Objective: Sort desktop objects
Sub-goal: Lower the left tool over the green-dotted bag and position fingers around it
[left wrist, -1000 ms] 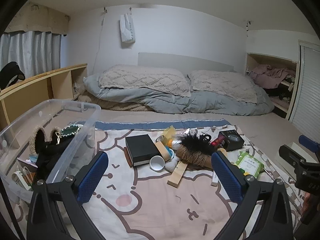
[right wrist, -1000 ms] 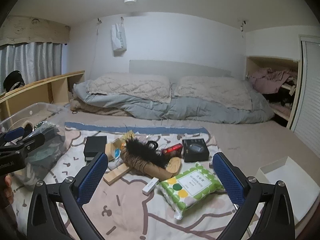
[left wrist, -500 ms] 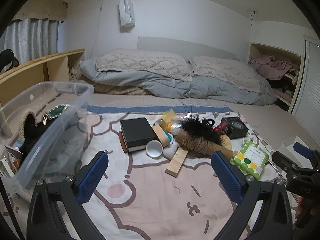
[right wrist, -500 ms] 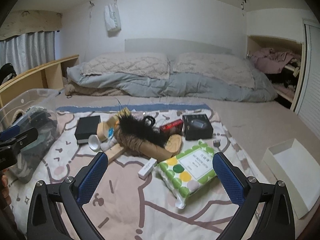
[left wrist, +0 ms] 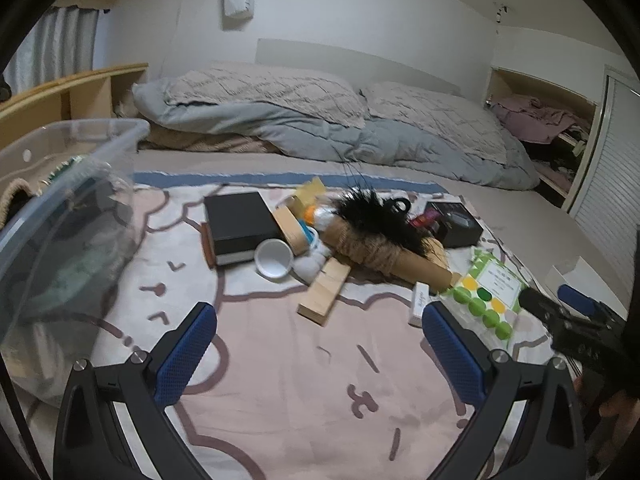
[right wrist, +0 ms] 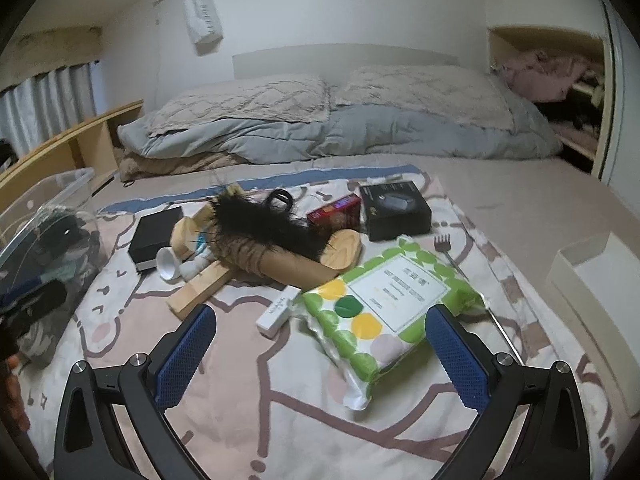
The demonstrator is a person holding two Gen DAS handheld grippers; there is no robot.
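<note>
So far left there's the clear plastic storage bin (left wrist: 68, 184) sitting on the bed, already got some dark stuff inside. Left gripper (left wrist: 318, 354) hangs over the pink cartoon-print blanket (left wrist: 280, 380), released, blue pads wide apart, nothing in it.

Moving right you hit the pile: black rectangular box (left wrist: 240, 226), small white round cup (left wrist: 274, 258) touching its corner, a plain wooden block (left wrist: 324, 292) just below, then the tan cardboard tube with black feathers (right wrist: 276, 248) lying across the middle. Behind it a red packet (right wrist: 336, 210) and a black mouse box (right wrist: 394, 208).

Right gripper (right wrist: 320, 354) is also spread open and empty, hovering right above the green polka-dot wipes pack (right wrist: 384, 308), with a slim white box (right wrist: 278, 310) just beside the pack. A fork-shaped back scratcher (right wrist: 450, 254) lies right of that, and a white open tray (right wrist: 592, 284) sits at the far right on the bed.
</note>
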